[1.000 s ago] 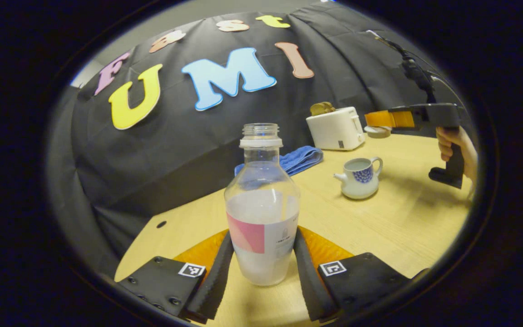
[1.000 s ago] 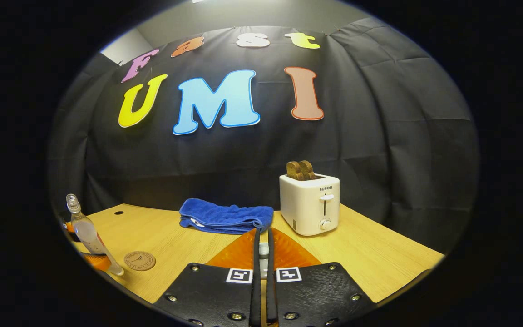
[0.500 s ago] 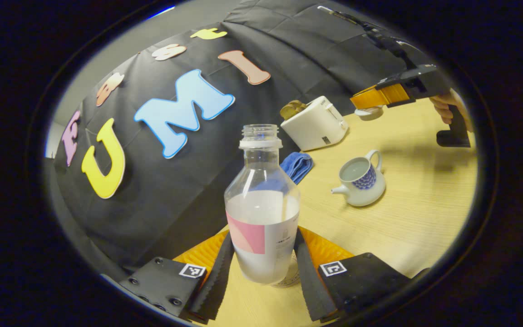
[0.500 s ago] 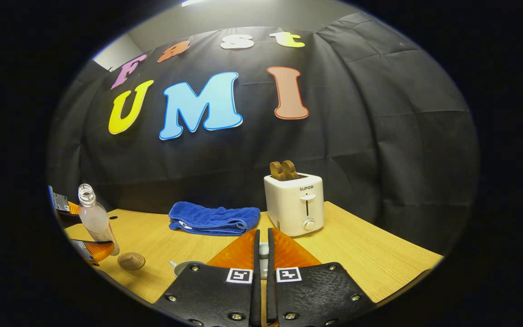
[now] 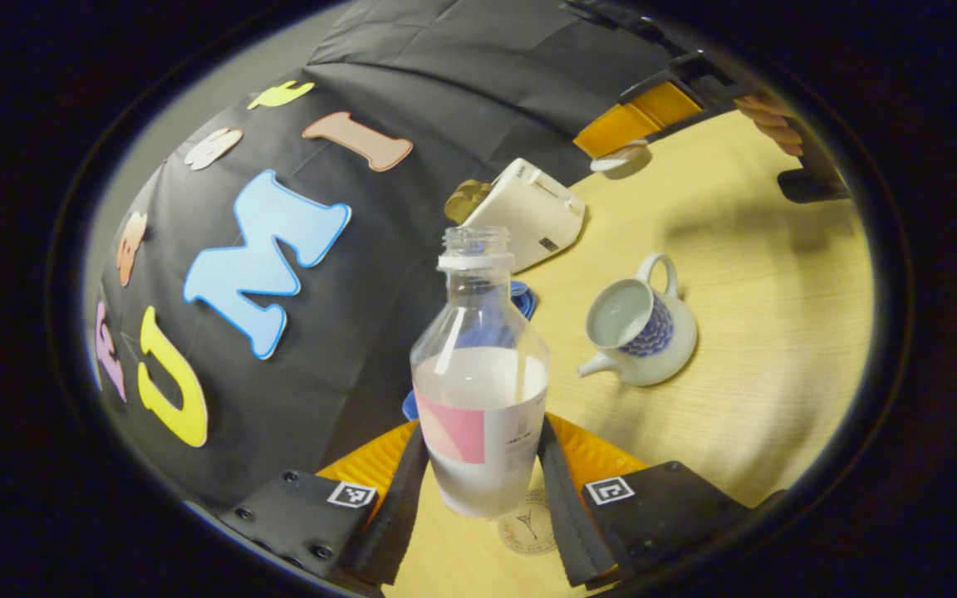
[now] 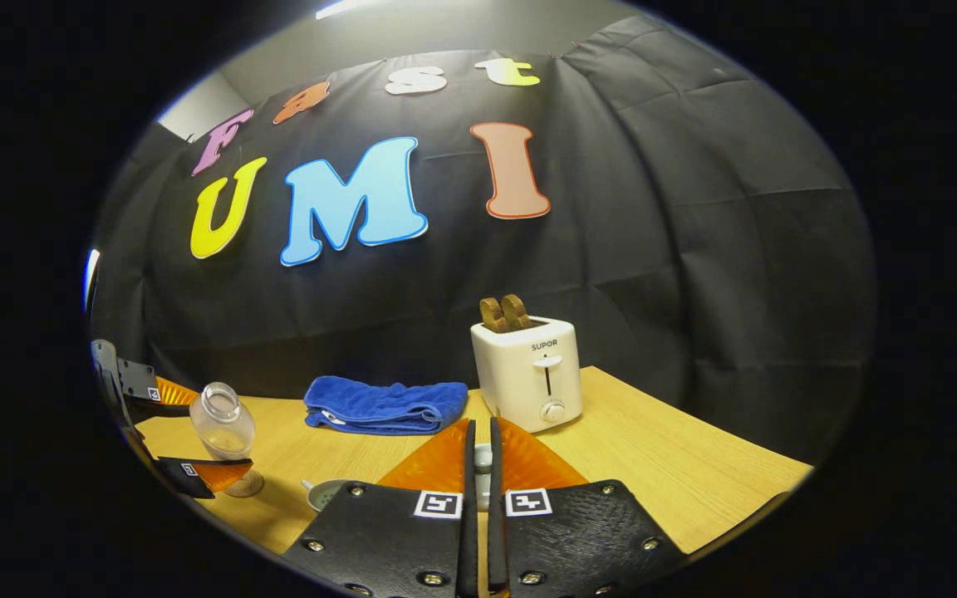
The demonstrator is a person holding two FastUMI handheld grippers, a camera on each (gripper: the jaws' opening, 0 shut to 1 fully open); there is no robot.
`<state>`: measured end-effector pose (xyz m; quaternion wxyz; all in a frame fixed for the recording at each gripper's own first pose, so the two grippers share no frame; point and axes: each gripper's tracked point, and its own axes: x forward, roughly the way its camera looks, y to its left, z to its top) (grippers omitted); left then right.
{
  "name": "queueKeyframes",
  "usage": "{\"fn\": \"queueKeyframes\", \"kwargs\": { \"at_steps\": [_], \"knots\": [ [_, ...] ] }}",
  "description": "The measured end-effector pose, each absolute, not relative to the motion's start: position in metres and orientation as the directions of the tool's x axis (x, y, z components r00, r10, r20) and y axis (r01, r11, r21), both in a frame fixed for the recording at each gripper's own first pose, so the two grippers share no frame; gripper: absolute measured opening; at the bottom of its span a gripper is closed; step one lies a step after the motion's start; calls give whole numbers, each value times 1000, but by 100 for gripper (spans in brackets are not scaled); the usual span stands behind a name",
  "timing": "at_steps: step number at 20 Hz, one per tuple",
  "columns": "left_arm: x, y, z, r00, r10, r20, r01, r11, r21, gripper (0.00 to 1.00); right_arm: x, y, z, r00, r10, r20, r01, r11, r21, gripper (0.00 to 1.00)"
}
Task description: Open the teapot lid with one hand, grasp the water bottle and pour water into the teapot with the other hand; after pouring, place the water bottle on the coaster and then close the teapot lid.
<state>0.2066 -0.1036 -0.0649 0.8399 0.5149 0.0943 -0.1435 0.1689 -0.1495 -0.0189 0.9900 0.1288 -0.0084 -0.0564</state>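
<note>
Tilted further since earlier: water bottle [image 5: 478, 365], clamped in left gripper [image 5: 478, 490]; open teapot [image 5: 638, 324] at two o'clock; right gripper [image 6: 478, 465] pinches lid.

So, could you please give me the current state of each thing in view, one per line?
water bottle: uncapped, partly full, tilted, held off the table.
teapot: lid off, standing on the table.
teapot lid: lifted, held by the right gripper.
left gripper: shut on the water bottle.
coaster: bare, lying below the bottle.
toaster: bread sticking up from the slots.
blue towel: folded.
</note>
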Motion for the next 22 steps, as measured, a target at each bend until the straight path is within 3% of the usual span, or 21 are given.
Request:
{"fn": "queueKeyframes", "kwargs": {
  "at_steps": [7, 22],
  "knots": [
    [226, -103, -79, 923, -120, -366, 385, 245, 890, 79, 165, -177, -20, 987, -163, -5, 158, 946, 281, 5],
    [228, -105, -95, 870, 11, -493, 489, -152, 859, 78, 162, -163, -16, 992, -124, 8, 117, 956, 267, 5]
  ]
}}
